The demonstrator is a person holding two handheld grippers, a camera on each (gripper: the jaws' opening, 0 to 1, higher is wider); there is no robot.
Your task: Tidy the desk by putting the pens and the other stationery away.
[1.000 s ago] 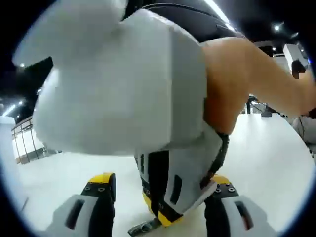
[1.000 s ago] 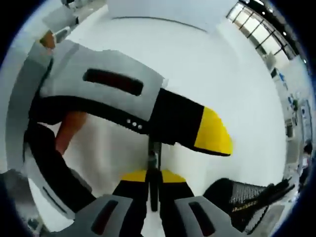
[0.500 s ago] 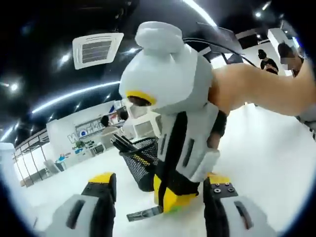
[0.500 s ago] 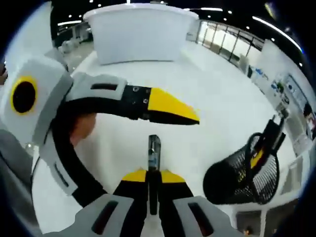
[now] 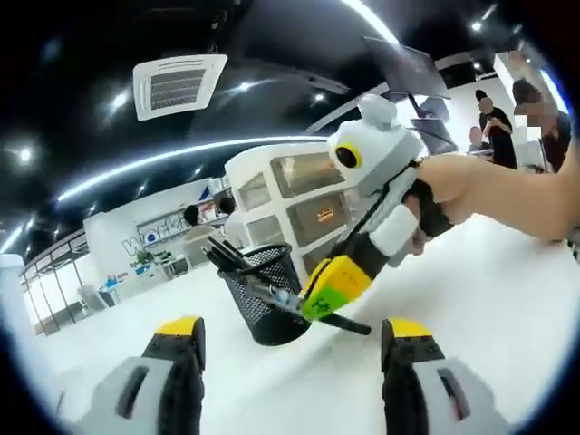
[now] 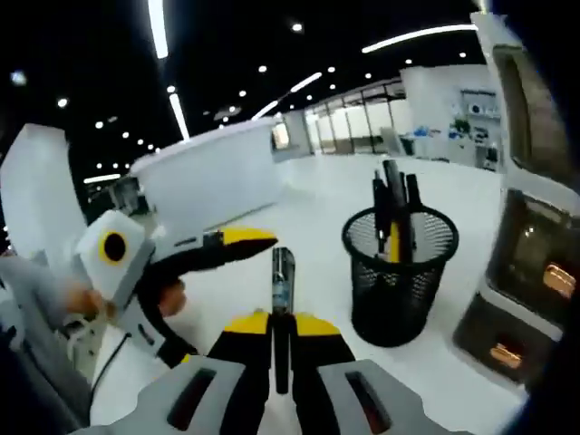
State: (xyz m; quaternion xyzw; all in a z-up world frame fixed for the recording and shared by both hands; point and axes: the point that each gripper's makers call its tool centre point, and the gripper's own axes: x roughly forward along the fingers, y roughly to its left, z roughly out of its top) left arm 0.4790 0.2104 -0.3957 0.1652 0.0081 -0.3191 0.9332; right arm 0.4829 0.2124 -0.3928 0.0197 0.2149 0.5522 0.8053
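The white bench (image 6: 317, 227) stretches ahead of both pairs of jaws. A black mesh pen holder (image 6: 400, 272), several pens upright inside, stands ahead and right of the right gripper (image 6: 283, 319), whose jaws are pressed onto a dark pen (image 6: 283, 281) pointing forward. The left gripper (image 5: 292, 340) has its jaws spread with nothing between them.

Upper left of my left gripper view, a square white ceiling vent (image 5: 178, 83) sits in a dark ceiling crossed by long strip lights (image 5: 163, 167). Mid-frame stands a white cabinet with glass doors (image 5: 294, 195). My right gripper view shows a glossy white floor (image 6: 317, 195) and a curved white counter (image 6: 208, 177) at centre left.
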